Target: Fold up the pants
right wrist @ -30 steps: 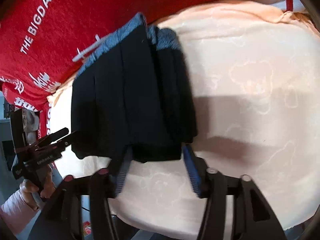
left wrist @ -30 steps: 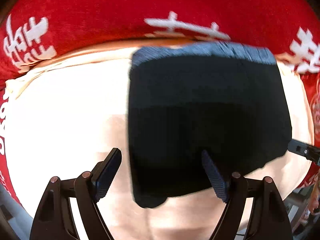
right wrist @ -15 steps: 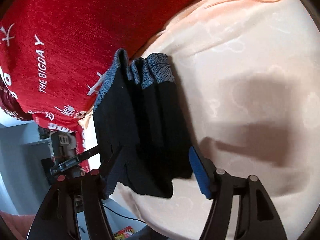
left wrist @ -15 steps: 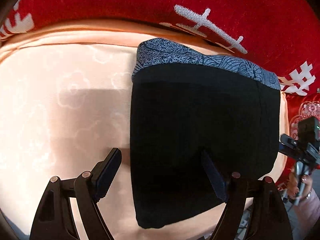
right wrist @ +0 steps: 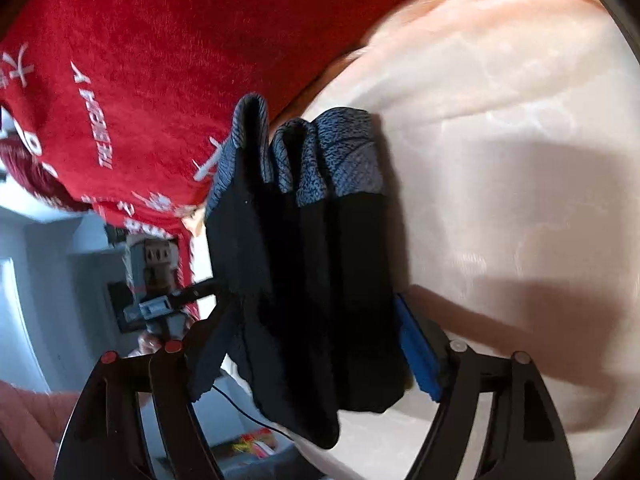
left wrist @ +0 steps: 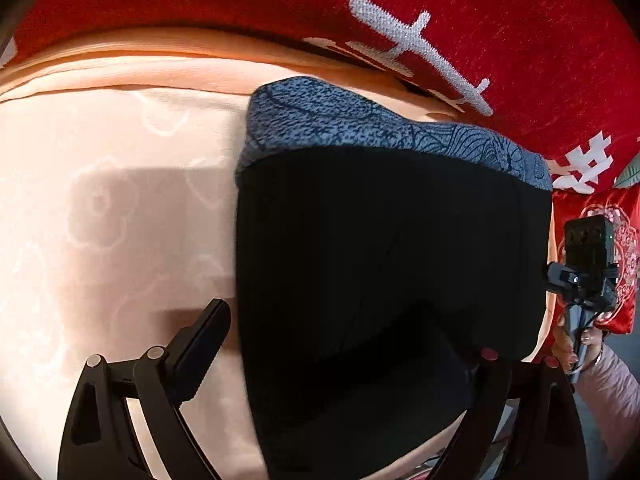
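The pants (left wrist: pixel 384 264) lie folded into a compact black bundle on the peach sheet (left wrist: pixel 112 216), at the sheet's edge nearest the red blanket (left wrist: pixel 240 0). The bundle's long axis runs from the gripper side toward the red blanket, and the blue-grey patterned waistband (left wrist: pixel 360 124) forms the end pointing at that blanket. In the right wrist view the pants (right wrist: pixel 312 280) show several stacked layers; the waistband folds (right wrist: pixel 320 152) stand up as rounded loops, and a lower corner hangs past the sheet's edge.

Materials: the pants body is matte black cloth with no visible surface detail; the waistband is speckled with fine curved line work. The peach sheet is smooth, with a faint raised flower outline. The red blanket is plush and carries white woven characters.

The left gripper (left wrist: pixel 344 356) points steeply down at the near end of the pants. Its jaws are opening: the left finger stands off the bundle over the sheet, and the right finger lies against the black cloth, its outline hard to separate from it. The bundle's near left edge sits between the jaws; no clamping is visible.

The right gripper (right wrist: pixel 316 344) points at a shallower downward angle. Its jaws are opening with the layered near end of the pants between them; the blue pad (right wrist: pixel 416 352) stands just beside the cloth. A hand (left wrist: pixel 576 344) holds this gripper at the bundle's far side.
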Demonstrator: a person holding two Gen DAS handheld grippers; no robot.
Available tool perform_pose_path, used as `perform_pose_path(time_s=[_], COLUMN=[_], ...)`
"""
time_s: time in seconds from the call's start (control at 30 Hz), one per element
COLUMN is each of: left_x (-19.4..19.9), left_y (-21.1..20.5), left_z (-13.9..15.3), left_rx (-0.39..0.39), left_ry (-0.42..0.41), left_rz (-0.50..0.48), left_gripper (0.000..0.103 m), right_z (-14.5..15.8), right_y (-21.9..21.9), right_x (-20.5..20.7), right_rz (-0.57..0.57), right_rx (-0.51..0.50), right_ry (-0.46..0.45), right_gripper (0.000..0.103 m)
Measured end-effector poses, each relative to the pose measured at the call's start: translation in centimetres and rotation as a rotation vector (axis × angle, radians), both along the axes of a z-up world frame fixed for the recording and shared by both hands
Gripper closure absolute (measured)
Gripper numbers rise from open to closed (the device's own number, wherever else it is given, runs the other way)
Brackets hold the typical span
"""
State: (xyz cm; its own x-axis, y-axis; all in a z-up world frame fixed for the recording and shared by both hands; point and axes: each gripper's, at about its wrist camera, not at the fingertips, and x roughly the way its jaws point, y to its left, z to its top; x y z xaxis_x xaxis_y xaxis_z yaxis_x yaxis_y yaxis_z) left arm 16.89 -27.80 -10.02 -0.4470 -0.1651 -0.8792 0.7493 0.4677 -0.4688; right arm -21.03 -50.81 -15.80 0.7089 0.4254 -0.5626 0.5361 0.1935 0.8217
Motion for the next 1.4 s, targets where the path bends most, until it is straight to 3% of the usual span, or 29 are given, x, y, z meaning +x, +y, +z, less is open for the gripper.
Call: perform_pose_path(time_s=[0.23, 0.3, 0.37, 0.47, 0.77, 1.0, 1.13, 1.27, 1.37, 1.4], left_x=[-0.6, -0.9, -1.3, -1.6, -4.5, -9.4, -13.1, -14.9, -14.9, -14.8], left_y=[-0.7, -0.5, -0.3, -0.2, 1.3, 4.8, 4.4, 4.3, 3.9, 3.8], left_z=[-0.3, 0.5, 1.8, 3.4, 9.6, 11.2, 8.7, 6.0, 5.1, 4.8], left_rx=[-0.02, -0.036, -0.05, -0.068, -0.103, -0.073, -0.017, 0.038, 0.046, 0.058], left_ry=[-0.026, -0.048, -0.065, -0.073, -0.097, -0.048, -0.053, -0.195, -0.218, -0.222], left_rz=[0.042, 0.039, 0.039, 0.045, 0.002, -0.029, -0.027, -0.087, -0.068, -0.055], left_gripper=[0.004, 0.014, 0.027, 0.036, 0.036, 0.036, 0.036, 0.035, 0.02, 0.019], right_z=[-1.8, -1.7, -1.5, -1.0, 2.9, 5.3, 4.8, 2.0, 0.2, -0.2], right_y=[-0.9, -0.8, -0.8, -0.8, 1.1, 3.9, 5.3, 5.9, 5.6, 5.5], right_x=[2.3, 2.3, 2.2, 1.6, -0.7, -5.8, -8.2, -9.6, -9.9, -9.9], right_rz=[-0.001, 0.003, -0.006, -0.037, -0.068, -0.118, -0.122, -0.112, -0.123, -0.132], right_rx=[0.056, 0.045, 0.067, 0.115, 0.189, 0.229, 0.225, 0.209, 0.178, 0.177], right_ry=[0.012, 0.022, 0.016, -0.033, -0.168, -0.187, -0.163, -0.076, -0.01, 0.006], right_gripper=[0.022, 0.025, 0.036, 0.048, 0.05, 0.05, 0.05, 0.049, 0.047, 0.046])
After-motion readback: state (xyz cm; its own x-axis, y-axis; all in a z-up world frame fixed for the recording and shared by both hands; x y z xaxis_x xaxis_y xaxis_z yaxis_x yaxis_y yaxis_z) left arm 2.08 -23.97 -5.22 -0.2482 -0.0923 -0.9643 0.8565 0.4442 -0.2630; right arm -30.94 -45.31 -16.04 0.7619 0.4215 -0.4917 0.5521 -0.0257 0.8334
